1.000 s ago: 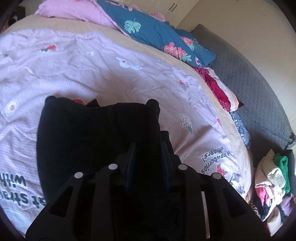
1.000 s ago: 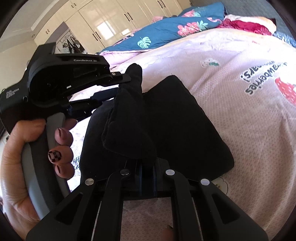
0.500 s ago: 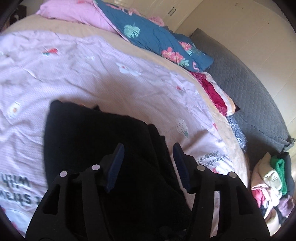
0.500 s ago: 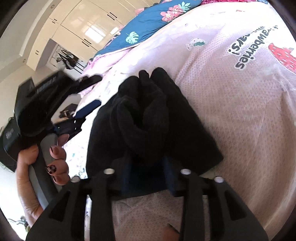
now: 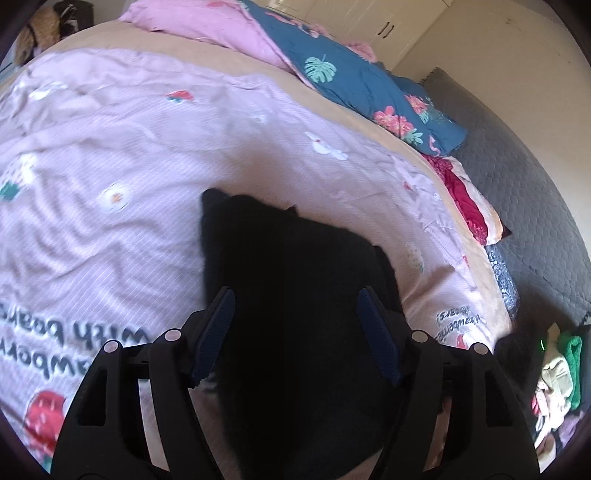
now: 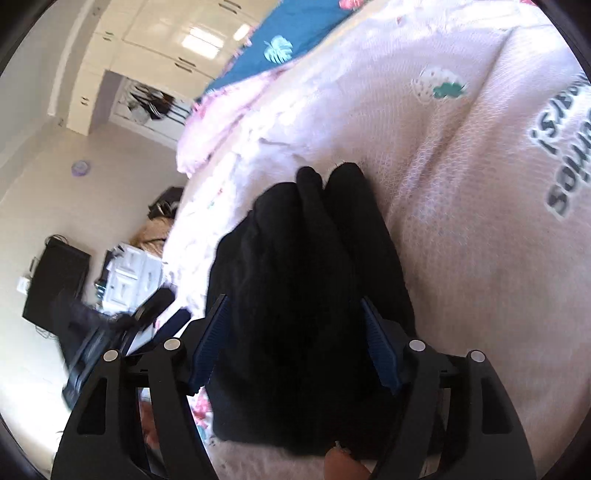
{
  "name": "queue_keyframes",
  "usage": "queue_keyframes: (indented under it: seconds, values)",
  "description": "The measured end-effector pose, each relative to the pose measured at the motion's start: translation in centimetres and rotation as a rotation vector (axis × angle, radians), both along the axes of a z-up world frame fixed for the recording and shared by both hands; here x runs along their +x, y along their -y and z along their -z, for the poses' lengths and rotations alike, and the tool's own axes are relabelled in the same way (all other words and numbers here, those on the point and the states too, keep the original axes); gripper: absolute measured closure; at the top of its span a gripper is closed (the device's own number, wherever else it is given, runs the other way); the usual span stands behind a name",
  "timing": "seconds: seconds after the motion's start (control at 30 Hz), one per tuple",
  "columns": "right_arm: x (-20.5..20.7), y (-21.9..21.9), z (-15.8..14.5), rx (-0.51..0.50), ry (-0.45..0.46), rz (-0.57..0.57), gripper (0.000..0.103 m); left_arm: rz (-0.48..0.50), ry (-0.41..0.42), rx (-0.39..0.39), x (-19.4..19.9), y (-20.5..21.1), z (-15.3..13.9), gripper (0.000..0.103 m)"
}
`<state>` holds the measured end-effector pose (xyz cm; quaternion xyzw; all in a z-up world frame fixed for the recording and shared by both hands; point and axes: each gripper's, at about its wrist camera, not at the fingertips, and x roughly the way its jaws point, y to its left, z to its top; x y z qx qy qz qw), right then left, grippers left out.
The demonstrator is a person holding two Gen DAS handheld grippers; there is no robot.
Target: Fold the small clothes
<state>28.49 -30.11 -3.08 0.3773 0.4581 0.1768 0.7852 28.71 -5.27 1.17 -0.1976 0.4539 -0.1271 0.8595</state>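
Note:
A small black garment point(image 5: 295, 273) lies folded on the pink strawberry-print bedspread point(image 5: 110, 155). My left gripper point(image 5: 297, 299) is open, its blue-padded fingers wide apart above the garment, holding nothing. In the right wrist view the same black garment point(image 6: 306, 273) lies bunched with folds on top. My right gripper point(image 6: 295, 306) is open too, its fingers spread to either side of the garment's near end. The left gripper point(image 6: 122, 332) shows blurred at the lower left of the right wrist view.
A blue floral duvet point(image 5: 362, 88) and pink bedding point(image 5: 207, 26) lie at the far side of the bed. A red and cream folded cloth point(image 5: 469, 203) sits at the right edge, beside a grey quilted mat point(image 5: 528, 192). A pile of clothes point(image 5: 557, 373) lies at the lower right.
Both grippers have opened and let go of the black garment, which now lies on the bed. The left gripper has drawn away to the left.

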Motion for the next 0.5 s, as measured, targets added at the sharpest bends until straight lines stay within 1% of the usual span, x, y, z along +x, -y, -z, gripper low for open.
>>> queue_keyframes:
  seconds: [0.03, 0.17, 0.2, 0.23, 0.27, 0.33, 0.37, 0.4, 0.43, 0.5]
  values:
    - [0.7, -0.1, 0.3, 0.009, -0.011, -0.01, 0.034, -0.003, -0.009, 0.021, -0.7, -0.3, 0.3, 0.041]
    - [2.7, -0.3, 0.5, 0.045, -0.026, -0.072, 0.035, 0.001, -0.019, 0.061, -2.6, -0.7, 1.3, 0.04]
    - [2.4, -0.4, 0.2, 0.036, -0.023, -0.088, 0.037, 0.006, -0.025, 0.064, -3.0, -0.7, 1.5, 0.04]
    - [2.4, -0.6, -0.1, 0.009, -0.016, -0.101, 0.043, 0.015, -0.033, 0.066, -3.3, -0.5, 1.8, 0.04]
    - [2.4, -1.0, -0.4, -0.036, -0.006, -0.118, 0.046, 0.023, -0.036, 0.07, -3.6, -0.2, 2.0, 0.04]
    - [2.2, -1.5, -0.8, -0.1, 0.013, -0.139, 0.06, 0.038, -0.041, 0.08, -3.7, 0.5, 2.3, 0.036]
    - [2.1, -1.8, -0.9, -0.108, 0.023, -0.146, 0.063, 0.047, -0.042, 0.089, -3.7, 0.9, 2.5, 0.036]
    - [2.2, -2.0, -0.9, -0.116, 0.03, -0.146, 0.071, 0.05, -0.039, 0.103, -3.6, 1.3, 2.7, 0.036]
    - [2.3, -2.4, -0.8, -0.133, 0.038, -0.149, 0.075, 0.05, -0.036, 0.11, -3.6, 1.4, 2.7, 0.036]
    - [2.3, -3.0, -1.3, -0.198, 0.087, -0.166, 0.082, 0.053, -0.032, 0.116, -3.4, 1.7, 2.6, 0.034]
